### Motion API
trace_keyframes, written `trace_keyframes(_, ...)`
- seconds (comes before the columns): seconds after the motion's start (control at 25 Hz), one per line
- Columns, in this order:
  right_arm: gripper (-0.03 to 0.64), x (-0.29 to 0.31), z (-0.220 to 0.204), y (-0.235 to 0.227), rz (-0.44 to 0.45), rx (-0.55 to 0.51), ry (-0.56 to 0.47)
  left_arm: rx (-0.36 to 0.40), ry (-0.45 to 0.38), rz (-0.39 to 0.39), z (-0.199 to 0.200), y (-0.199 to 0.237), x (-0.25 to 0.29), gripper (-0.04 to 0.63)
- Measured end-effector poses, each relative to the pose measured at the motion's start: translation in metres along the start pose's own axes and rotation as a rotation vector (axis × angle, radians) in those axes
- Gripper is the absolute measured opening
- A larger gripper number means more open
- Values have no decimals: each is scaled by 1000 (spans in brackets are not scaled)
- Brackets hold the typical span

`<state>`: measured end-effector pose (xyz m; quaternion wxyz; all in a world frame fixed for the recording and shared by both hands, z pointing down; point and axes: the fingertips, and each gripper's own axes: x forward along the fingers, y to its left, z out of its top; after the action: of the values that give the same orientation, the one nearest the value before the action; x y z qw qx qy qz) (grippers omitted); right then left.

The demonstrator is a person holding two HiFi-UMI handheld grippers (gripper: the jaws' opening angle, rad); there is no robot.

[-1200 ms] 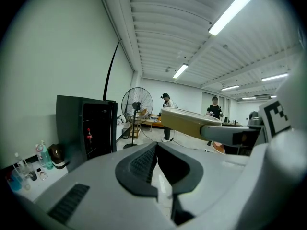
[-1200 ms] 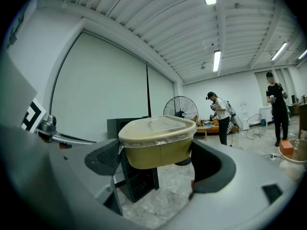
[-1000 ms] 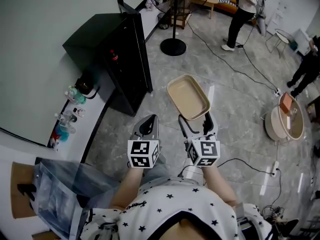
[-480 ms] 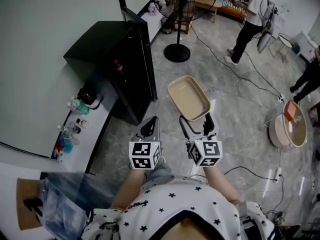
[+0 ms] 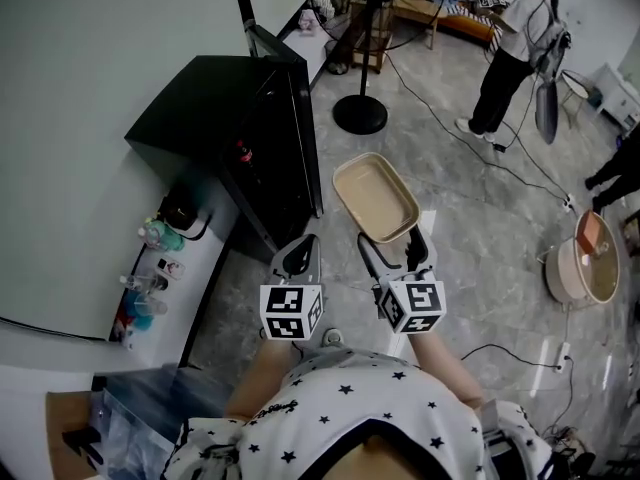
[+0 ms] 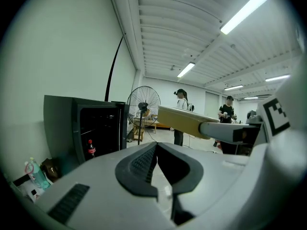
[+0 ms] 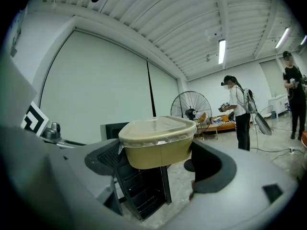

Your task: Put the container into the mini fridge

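Note:
A tan lidded container (image 5: 375,196) (image 7: 157,141) is held level above the floor, with my right gripper (image 5: 391,249) (image 7: 158,164) shut on its near end. It also shows side-on in the left gripper view as the container (image 6: 184,120). The black mini fridge (image 5: 228,128) (image 6: 84,128) stands to the left with its door (image 5: 302,133) open, a cola bottle (image 6: 90,149) on a shelf inside. The container hangs just right of the open door. My left gripper (image 5: 297,258) (image 6: 157,169) is shut with nothing in it, beside the right one.
A standing fan (image 5: 362,28) (image 6: 142,104) is beyond the fridge. A person (image 5: 512,53) stands at the back right. Cables run over the marble floor (image 5: 470,198). A round pot (image 5: 580,268) sits at the right. Bottles (image 5: 150,258) line a white ledge left of the fridge.
I have moved closer to the fridge, which now sits nearer in the head view. The person in the background walked to the right. Both grippers keep their hold and spacing.

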<state>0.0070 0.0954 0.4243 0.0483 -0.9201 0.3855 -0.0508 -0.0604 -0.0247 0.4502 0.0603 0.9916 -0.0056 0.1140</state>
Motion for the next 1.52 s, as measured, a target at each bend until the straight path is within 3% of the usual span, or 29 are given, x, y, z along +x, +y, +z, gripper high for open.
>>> trace_keyframes(0.44, 449, 67, -3, 19, 38, -5, 11, -20, 13, 32, 4, 54, 28, 12)
trace_keyframes(0.8, 449, 117, -9, 24, 111, 6, 25, -35, 31, 102, 0, 82, 45, 12)
trace_keyframes(1.52, 449, 273, -16, 39, 442, -45, 116, -92, 1, 380, 34, 161, 134, 12)
